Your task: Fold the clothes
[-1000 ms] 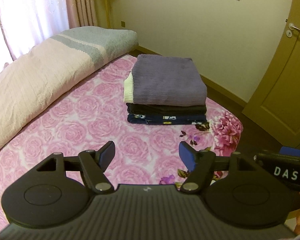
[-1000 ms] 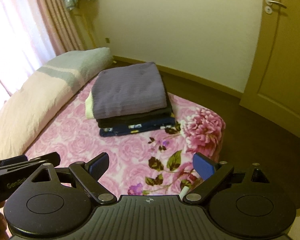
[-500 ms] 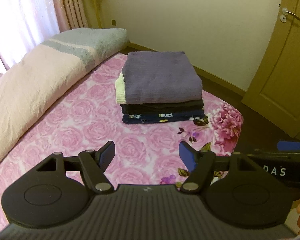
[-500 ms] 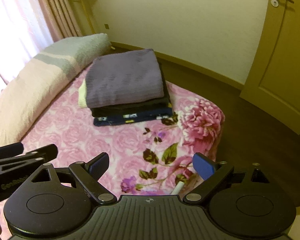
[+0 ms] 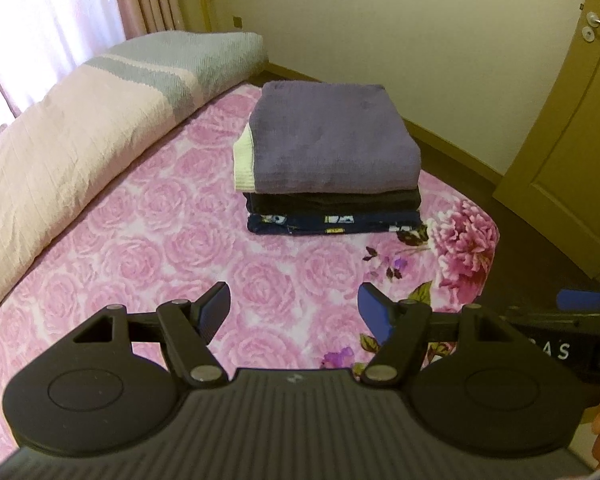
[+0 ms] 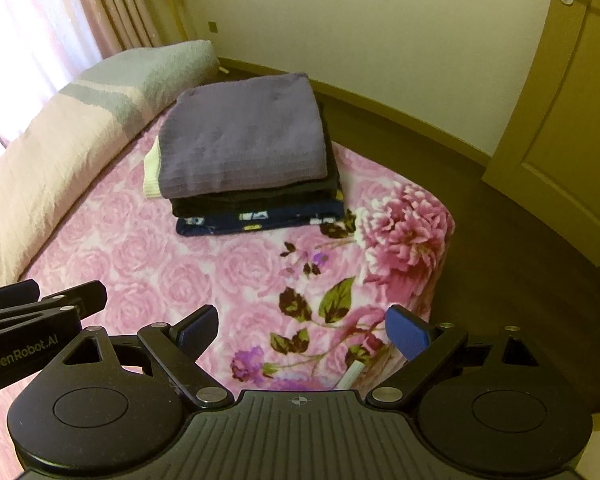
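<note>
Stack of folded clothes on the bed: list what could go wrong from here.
1. The stack sits near the bed's far corner, by the floor; a push might slide it off.
2. The purple top layer sits offset, a cream edge showing at one side; a nudge could skew it further.
3. Both tongs, left and right, are open and empty, close together; they might collide.

Purple top garment (image 5: 332, 140) ribbed cloth; floral blanket (image 5: 172, 248) plush fleece.

Counts on the bed

One stack (image 5: 332, 168) of four folded clothes, one rolled quilt (image 5: 80, 128), two grippers, one door (image 6: 572, 100).
</note>
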Demonstrator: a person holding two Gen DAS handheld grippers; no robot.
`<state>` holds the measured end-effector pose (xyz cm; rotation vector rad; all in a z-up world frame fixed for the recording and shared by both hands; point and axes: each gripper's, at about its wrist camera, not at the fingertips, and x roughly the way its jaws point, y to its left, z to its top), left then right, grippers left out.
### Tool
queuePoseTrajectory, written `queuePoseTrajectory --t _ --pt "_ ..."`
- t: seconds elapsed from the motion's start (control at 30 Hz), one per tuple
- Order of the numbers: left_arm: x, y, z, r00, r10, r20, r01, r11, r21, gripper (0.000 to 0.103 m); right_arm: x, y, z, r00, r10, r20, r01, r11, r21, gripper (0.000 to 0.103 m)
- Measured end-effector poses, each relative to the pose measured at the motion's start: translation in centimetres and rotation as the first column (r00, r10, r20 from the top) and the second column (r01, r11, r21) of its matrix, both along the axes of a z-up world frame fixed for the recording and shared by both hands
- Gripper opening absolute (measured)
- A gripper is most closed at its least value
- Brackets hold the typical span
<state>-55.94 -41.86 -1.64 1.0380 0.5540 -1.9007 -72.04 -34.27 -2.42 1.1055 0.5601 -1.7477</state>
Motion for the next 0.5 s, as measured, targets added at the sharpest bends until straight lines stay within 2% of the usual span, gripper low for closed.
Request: queuePoseTrajectory --t 0.5 --pt "-2.1 -2.9 -3.0 0.999 0.032 0.040 -0.035 0.997 0.075 0.067 -2.1 -3.2 -2.8 1.000 0.025 0.014 -0.026 0.996 0.079 0.093"
